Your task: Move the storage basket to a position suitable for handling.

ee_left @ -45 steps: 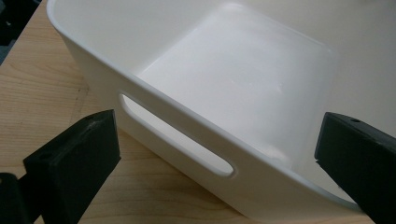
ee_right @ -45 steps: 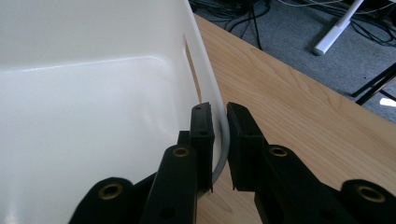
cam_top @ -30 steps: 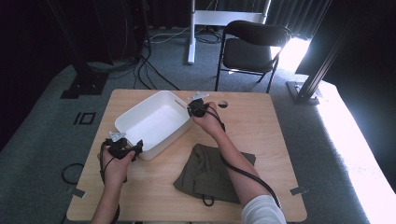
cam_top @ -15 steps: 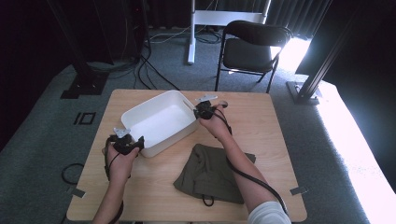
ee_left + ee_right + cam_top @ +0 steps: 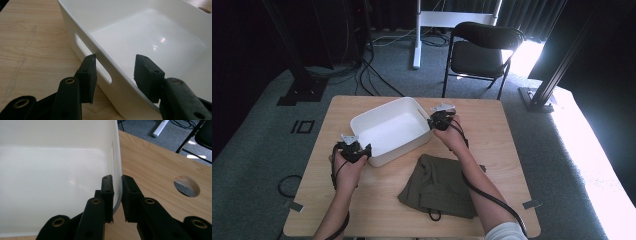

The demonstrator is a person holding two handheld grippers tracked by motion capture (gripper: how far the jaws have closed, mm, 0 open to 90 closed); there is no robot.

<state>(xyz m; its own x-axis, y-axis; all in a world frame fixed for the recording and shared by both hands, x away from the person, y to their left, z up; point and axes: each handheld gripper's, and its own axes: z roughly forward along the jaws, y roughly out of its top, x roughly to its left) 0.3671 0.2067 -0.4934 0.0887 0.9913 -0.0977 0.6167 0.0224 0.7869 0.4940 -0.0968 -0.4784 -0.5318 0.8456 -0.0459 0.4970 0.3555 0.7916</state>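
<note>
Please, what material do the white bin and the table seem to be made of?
The white bin looks like smooth, glossy plastic: soft light reflections, thin moulded walls, a cut-out handle slot. The table looks like light wood or wood veneer, matt, with visible grain lines; which of the two cannot be told.

The counter (image 5: 507,130) right of the tub (image 5: 377,131) is left bare; nearer, it is blocked by the cloth (image 5: 439,185).

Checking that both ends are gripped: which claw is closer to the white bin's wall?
Right. The right claw is clamped on the white bin wall; the left claw straddles its wall, open, not touching.
</note>
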